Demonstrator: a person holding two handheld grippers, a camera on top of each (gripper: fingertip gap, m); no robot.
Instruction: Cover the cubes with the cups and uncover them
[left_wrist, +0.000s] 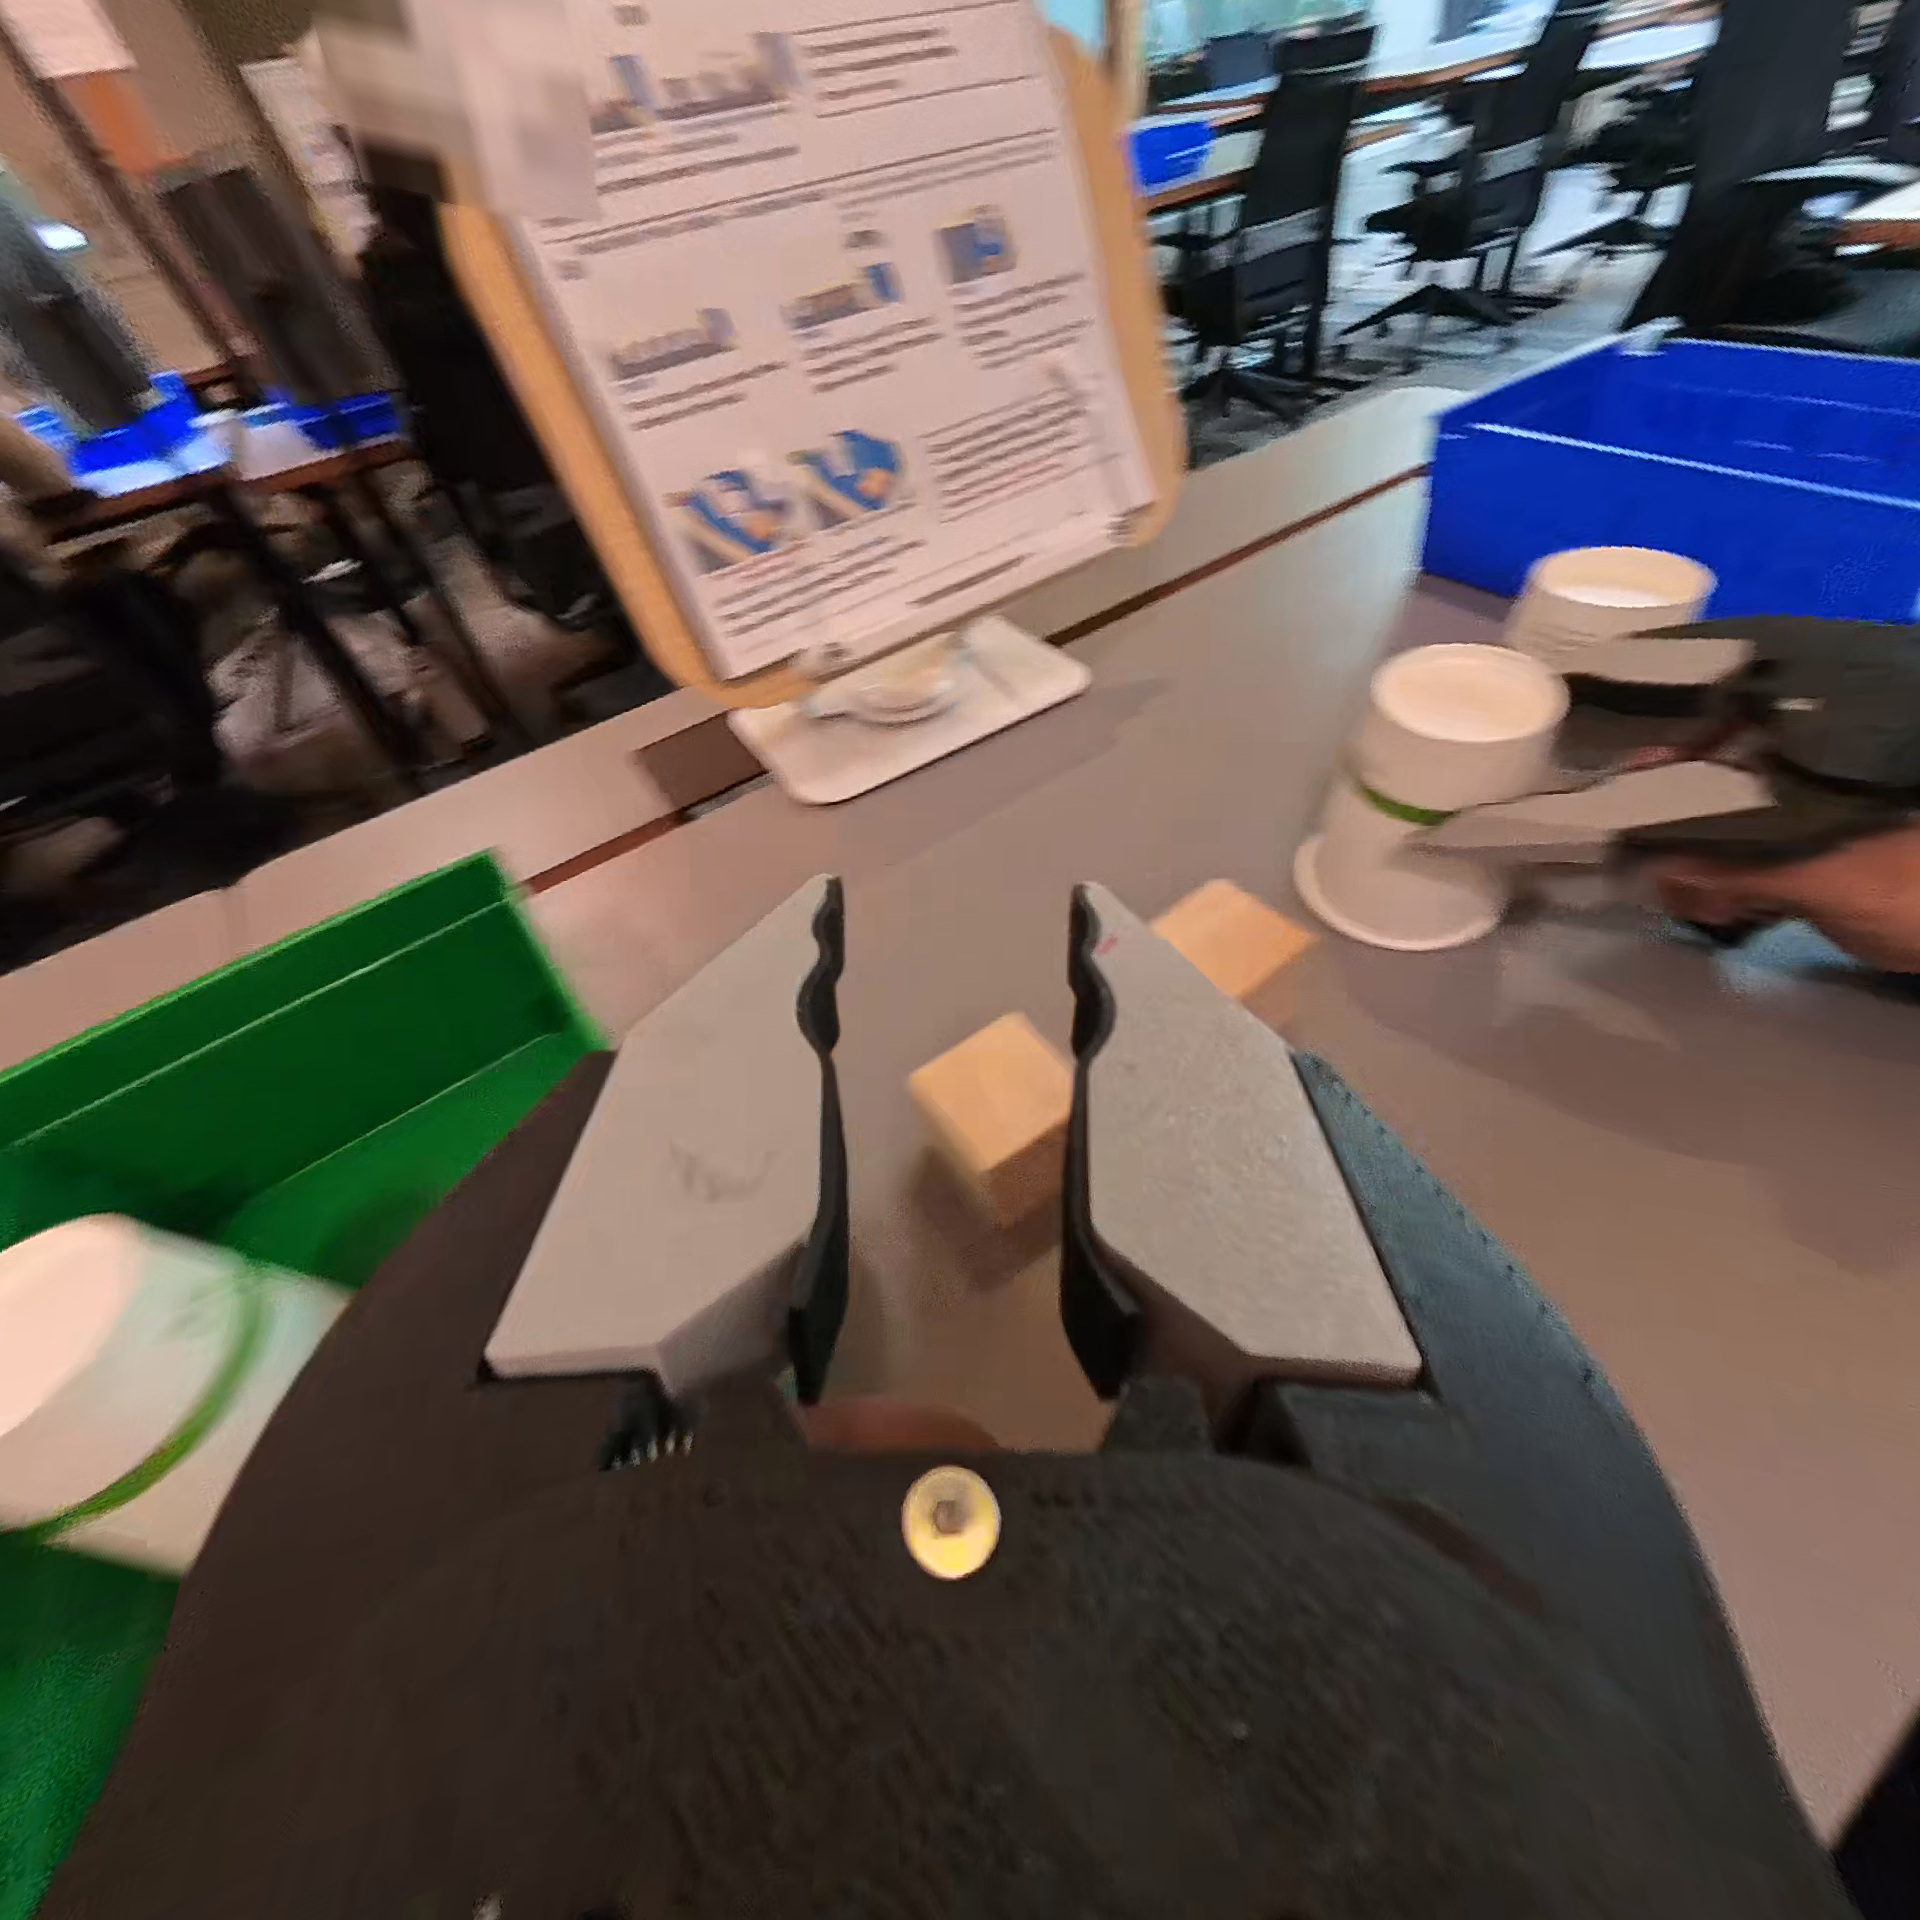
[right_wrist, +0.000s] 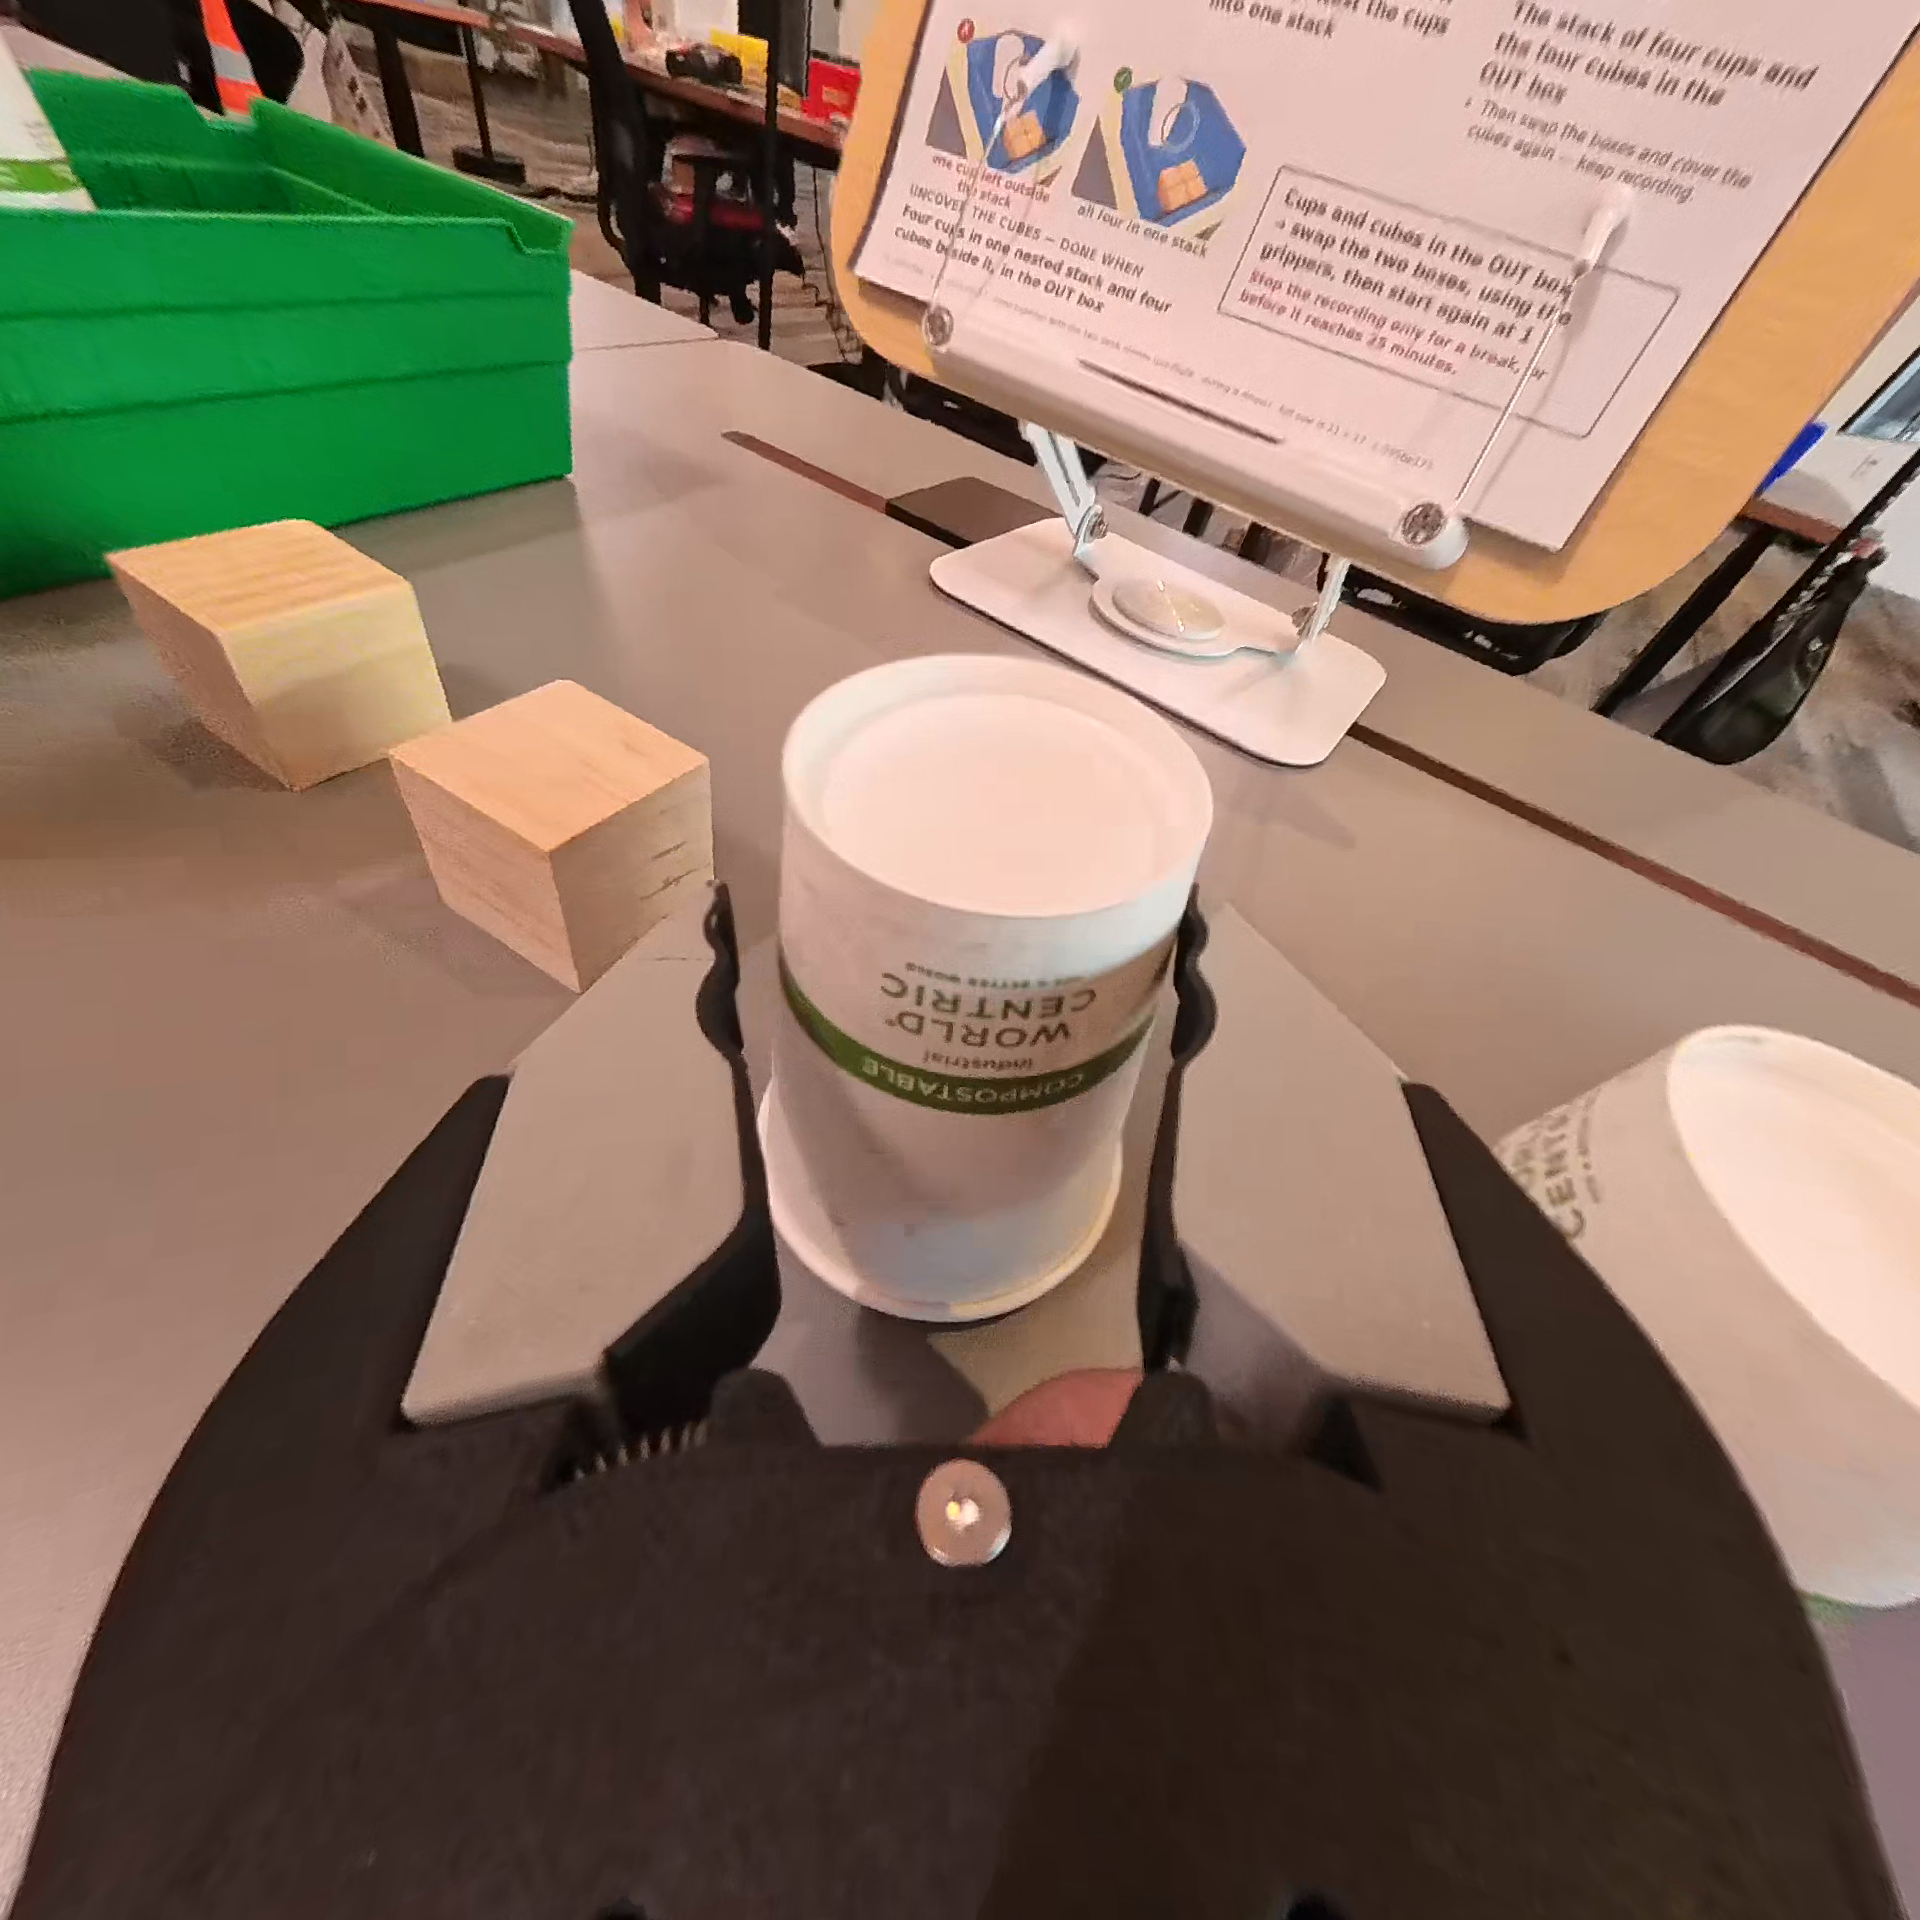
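An upside-down white cup with a green band (right_wrist: 977, 1039) stands rim-down on the grey table (right_wrist: 312, 1091). My right gripper (right_wrist: 954, 914) is open around it, with a gap showing between the left pad (right_wrist: 727, 987) and the cup wall. The left wrist view shows this cup (left_wrist: 1403, 862) and the right gripper (left_wrist: 1501, 753) too. Two wooden cubes (right_wrist: 561, 821) (right_wrist: 281, 634) lie uncovered to its left. My left gripper (left_wrist: 956, 894) is open and empty above the table. One cube (left_wrist: 992, 1122) lies below its gap, and another cube (left_wrist: 1236, 935) lies beyond its right finger.
A second upside-down cup (right_wrist: 1766, 1299) stands at the right, also in the left wrist view (left_wrist: 1600, 603). A green box (left_wrist: 312, 1039) with a cup (left_wrist: 114, 1351) is at the left, a blue box (left_wrist: 1714, 488) at the far right. A document stand (right_wrist: 1351, 260) rises behind.
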